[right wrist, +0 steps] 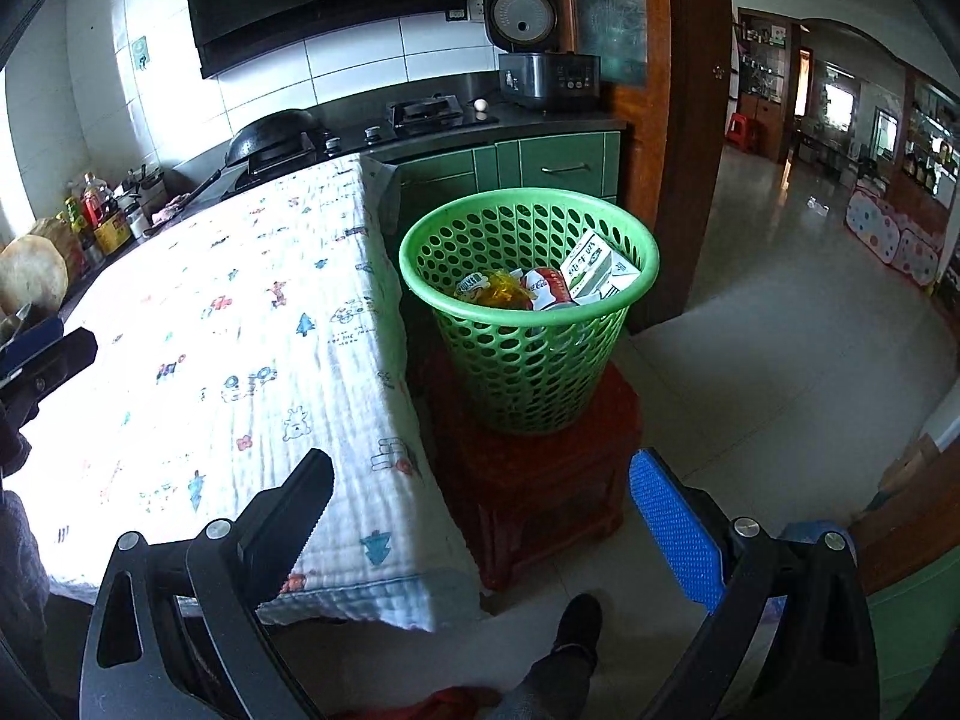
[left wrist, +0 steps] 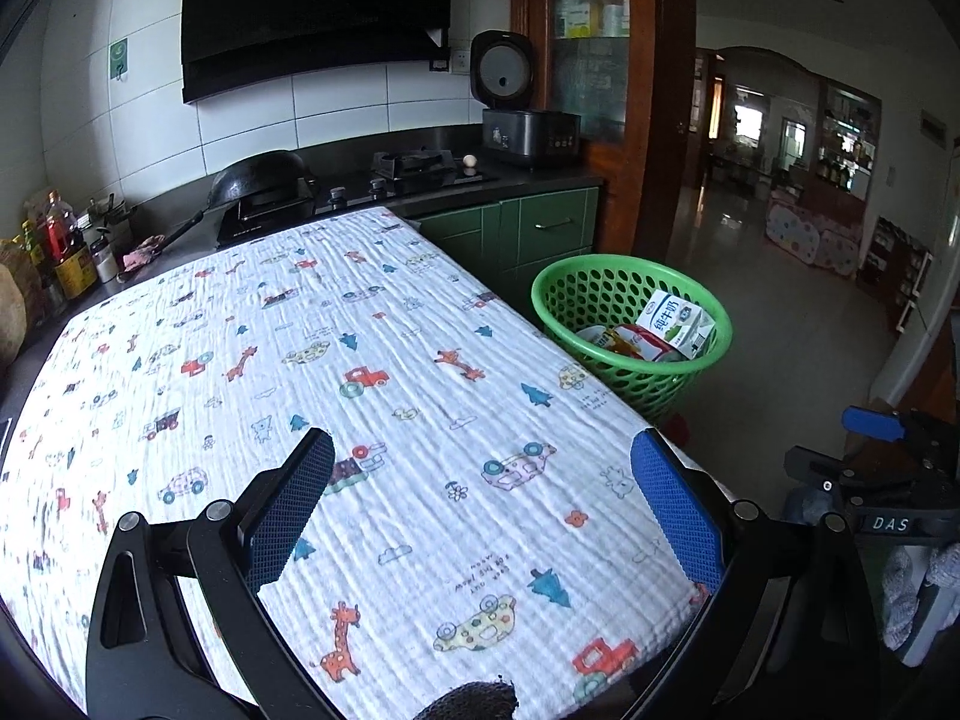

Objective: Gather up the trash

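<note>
Left claw (left wrist: 480, 480) spread wide, empty, over cloth-covered surface (left wrist: 360, 360). Right claw (right wrist: 480, 504) spread wide too, empty, past surface's right edge, over red stool (right wrist: 540, 480). Green basket (right wrist: 528, 360) stands upright on stool, just beside surface, ahead of right claw, well right of left claw. Trash inside basket: milk carton (right wrist: 597, 270) tilted against far-right wall, long axis leaning up and left; red can (right wrist: 549, 288) just left of it; yellow wrapper (right wrist: 492, 288) further left.
</note>
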A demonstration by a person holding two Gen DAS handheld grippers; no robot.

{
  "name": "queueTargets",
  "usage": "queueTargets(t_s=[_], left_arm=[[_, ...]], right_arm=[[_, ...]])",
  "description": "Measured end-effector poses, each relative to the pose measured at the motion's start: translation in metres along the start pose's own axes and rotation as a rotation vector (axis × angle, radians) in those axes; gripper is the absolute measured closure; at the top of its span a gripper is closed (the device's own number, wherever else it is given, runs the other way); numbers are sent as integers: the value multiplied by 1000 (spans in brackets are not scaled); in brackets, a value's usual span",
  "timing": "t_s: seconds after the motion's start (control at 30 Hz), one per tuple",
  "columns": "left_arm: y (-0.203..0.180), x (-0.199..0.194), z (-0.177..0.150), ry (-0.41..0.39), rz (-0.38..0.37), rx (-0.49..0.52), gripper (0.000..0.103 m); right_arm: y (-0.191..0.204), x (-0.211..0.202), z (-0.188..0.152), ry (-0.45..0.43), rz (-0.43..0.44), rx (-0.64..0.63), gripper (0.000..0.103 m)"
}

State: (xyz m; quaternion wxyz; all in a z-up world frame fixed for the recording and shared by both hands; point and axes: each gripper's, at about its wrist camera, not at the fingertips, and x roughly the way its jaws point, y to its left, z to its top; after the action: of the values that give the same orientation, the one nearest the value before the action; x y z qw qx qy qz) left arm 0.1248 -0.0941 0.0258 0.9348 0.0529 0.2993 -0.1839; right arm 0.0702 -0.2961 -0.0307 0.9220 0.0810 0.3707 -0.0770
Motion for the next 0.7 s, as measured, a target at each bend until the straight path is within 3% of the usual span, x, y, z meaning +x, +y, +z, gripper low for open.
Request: queueTargets(t_s=[0.7], left_arm=[[0, -32, -54, 17, 52, -7, 5]], right_arm=[[6, -26, -33, -36, -51, -21, 7]])
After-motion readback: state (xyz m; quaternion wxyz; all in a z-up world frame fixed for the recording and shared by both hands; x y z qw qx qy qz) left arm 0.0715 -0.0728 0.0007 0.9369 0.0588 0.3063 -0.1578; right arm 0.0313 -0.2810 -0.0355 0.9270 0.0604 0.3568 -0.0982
